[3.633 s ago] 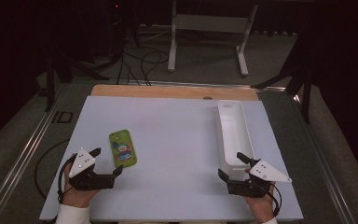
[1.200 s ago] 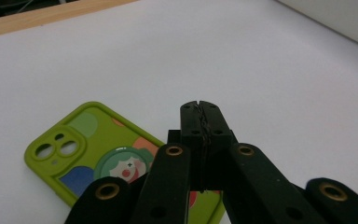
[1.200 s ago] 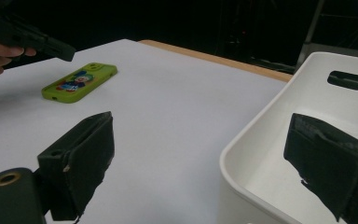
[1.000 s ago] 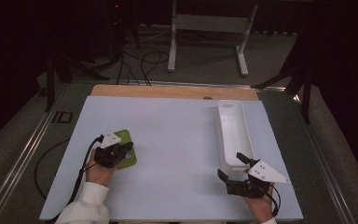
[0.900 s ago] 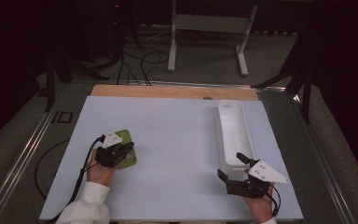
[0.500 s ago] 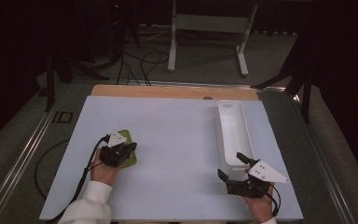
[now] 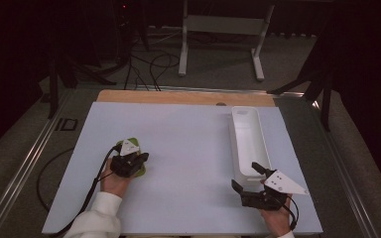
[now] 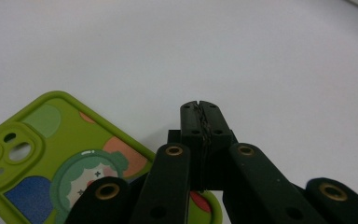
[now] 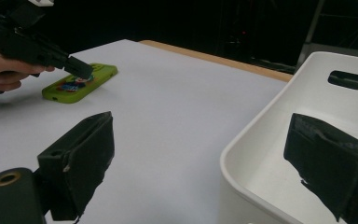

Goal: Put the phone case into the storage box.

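High view: phone (image 7: 135, 144) near table (image 7: 188, 139) left edge.

Left gripper (image 8: 200, 112) closed, right gripper (image 9: 214, 168) agape

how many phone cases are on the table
1. The green phone case lies flat on the left side of the white table, under the shut left gripper. Nothing shows in the white bin at the right.

wide bare desk (image 7: 188, 144) lies open between phone (image 7: 134, 148) and white bin (image 7: 248, 141); the bin walls off the right edge.
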`<state>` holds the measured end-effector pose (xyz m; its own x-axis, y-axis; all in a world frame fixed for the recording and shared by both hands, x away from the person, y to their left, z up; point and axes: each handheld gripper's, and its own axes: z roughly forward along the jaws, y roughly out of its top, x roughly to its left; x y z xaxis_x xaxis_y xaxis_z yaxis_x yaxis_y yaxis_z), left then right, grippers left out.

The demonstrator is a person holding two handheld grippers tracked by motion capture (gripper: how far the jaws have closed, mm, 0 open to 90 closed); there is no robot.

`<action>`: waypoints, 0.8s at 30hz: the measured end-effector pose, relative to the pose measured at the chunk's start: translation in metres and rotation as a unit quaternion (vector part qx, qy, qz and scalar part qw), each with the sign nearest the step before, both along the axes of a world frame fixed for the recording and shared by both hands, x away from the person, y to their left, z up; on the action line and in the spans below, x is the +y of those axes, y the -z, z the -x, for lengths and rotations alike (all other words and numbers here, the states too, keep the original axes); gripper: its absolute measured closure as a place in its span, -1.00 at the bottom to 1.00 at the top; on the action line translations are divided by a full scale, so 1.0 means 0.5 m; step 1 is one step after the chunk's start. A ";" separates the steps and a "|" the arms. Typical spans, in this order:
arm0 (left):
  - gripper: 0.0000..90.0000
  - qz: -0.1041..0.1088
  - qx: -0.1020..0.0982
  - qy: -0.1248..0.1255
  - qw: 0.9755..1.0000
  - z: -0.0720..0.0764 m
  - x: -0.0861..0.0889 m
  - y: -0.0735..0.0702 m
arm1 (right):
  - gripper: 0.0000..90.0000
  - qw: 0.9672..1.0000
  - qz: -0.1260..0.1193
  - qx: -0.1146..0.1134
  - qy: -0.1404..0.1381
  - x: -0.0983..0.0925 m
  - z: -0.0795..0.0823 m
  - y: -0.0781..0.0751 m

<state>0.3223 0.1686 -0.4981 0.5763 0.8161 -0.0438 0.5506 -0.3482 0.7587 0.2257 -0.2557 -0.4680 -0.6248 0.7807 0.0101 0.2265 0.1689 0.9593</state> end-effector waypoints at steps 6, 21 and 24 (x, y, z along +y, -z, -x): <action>1.00 0.001 0.013 -0.007 1.000 -0.005 -0.003 0.007 | -0.81 1.000 0.000 0.001 0.000 0.001 0.000 0.000; 1.00 -0.008 0.035 -0.007 0.999 -0.007 -0.011 0.020 | -0.81 1.000 0.001 0.000 0.001 0.000 0.000 0.000; 1.00 -0.006 0.043 -0.008 0.999 -0.007 -0.011 0.021 | -0.81 1.000 0.000 -0.001 0.001 0.000 0.000 0.000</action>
